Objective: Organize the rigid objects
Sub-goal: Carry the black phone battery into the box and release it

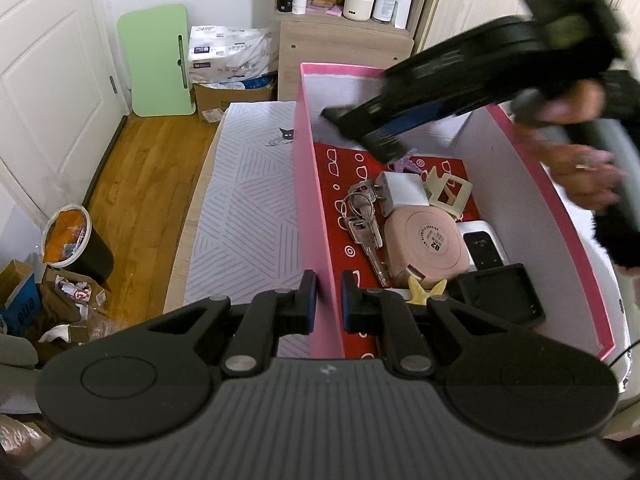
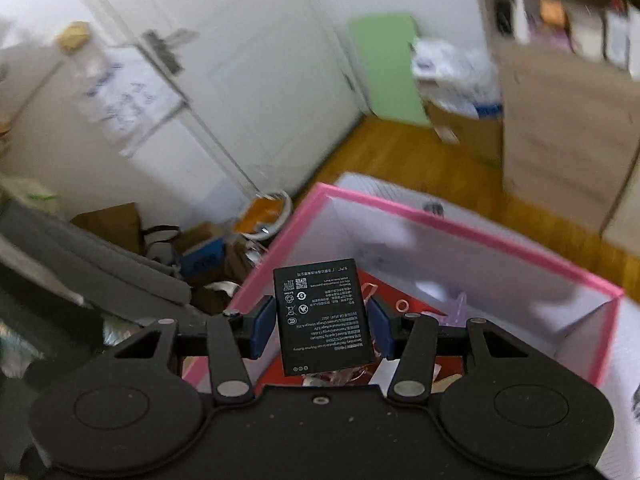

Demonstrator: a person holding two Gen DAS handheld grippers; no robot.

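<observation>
Already the pink box (image 1: 316,200), which fills the centre and right of the left wrist view, holds most of the small hard things: across its red-patterned floor lie a round pink case (image 1: 426,240), a white adapter (image 1: 402,192), a bunch of keys (image 1: 362,222), a small white router (image 1: 484,246) and a black square block (image 1: 502,294) at the lower right. The left gripper (image 1: 329,298), low in the frame, straddles the box's near wall with its jaws closed in on it, seemingly steadying it. The right gripper (image 2: 322,322), at mid-frame of its own view, is clamped on a flat black battery (image 2: 324,316) held above the box's opening. By my reading the sorting is well advanced; this battery is not yet set inside, and whether anything else waits outside the box cannot be told.
</observation>
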